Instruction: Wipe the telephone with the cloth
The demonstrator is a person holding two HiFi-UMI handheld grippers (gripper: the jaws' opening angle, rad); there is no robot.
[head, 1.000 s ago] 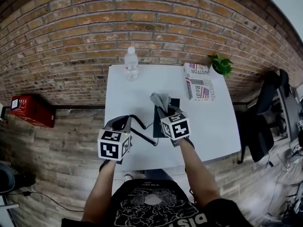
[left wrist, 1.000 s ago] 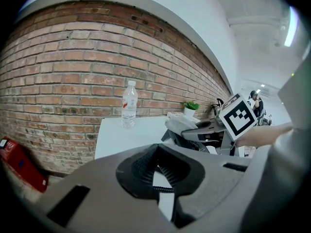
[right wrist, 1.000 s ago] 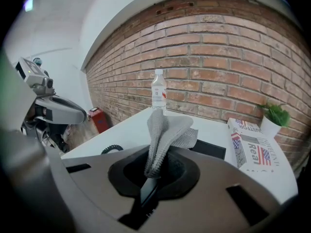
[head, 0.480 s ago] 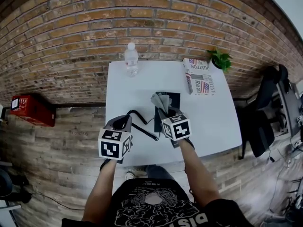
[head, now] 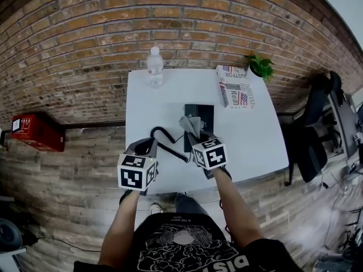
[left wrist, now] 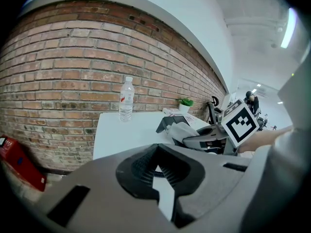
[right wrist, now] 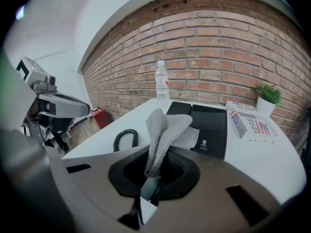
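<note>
The black telephone lies flat mid-surface, its long axis running 12 to 6 o'clock, with its coiled cord trailing off toward 8 o'clock. The grey knitted cloth stands folded and upright, pinched at its base in the right gripper, over the telephone's 6 o'clock end.

a red-brown brick wall runs behind the white surface, which is pushed up to it. the floor is grey-brown wood planks. a red box sits on the floor by the foot of the wall, off to the left of the surface. a black office chair stands at the surface's right side. above the brick there is a plain white upper wall, and a strip light glows on the ceiling.
</note>
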